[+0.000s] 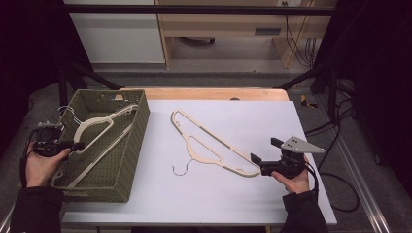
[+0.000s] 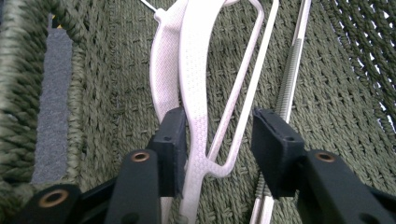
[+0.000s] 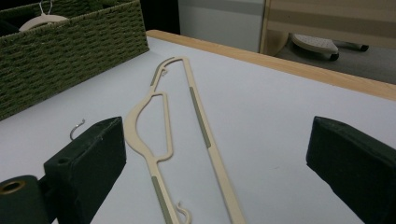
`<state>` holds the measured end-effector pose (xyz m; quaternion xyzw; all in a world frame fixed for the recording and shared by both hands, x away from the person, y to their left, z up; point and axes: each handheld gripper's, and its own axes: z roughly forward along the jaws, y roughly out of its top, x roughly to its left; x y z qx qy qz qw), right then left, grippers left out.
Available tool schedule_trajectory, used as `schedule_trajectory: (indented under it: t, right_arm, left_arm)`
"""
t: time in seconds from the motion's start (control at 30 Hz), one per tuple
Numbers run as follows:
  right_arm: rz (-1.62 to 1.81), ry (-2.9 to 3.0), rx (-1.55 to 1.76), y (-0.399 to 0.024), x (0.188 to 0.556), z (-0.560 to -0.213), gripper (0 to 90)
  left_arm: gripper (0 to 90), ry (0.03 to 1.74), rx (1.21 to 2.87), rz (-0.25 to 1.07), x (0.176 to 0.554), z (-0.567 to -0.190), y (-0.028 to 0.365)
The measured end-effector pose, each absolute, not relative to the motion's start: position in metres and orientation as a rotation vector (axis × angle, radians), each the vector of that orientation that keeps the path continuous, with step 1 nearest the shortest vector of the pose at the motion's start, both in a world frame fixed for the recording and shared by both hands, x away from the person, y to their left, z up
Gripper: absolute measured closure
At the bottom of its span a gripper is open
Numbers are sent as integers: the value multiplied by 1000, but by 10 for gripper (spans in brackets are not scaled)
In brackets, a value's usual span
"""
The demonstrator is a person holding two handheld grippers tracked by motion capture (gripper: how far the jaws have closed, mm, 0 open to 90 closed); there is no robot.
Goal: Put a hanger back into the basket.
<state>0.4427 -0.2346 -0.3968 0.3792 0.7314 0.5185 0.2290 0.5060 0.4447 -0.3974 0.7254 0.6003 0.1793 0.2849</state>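
Left gripper (image 1: 73, 145) inside green woven basket (image 1: 138, 121) at table's left edge, jaws apart around cream hanger (image 1: 97, 124), not pressing. Right gripper (image 1: 257, 162) wide apart near second hanger (image 1: 214, 145) on open white table (image 1: 252, 199); nothing between them.

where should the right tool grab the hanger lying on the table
Grip the hanger at its near end, coming from the right tool's side with open jaws straddling the flat straight bar. It lies flat, thin and narrow there, pointing toward the tool; the wire hook curls away.
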Motion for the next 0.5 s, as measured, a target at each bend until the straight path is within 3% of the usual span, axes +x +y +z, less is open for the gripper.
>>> schedule_trajectory:
  t: [0.5]
  right_arm:
    - [1438, 2003, 1054, -235, 442, -396, 54]
  left_arm:
    - [379, 1500, 1910, 606, 493, -375, 435]
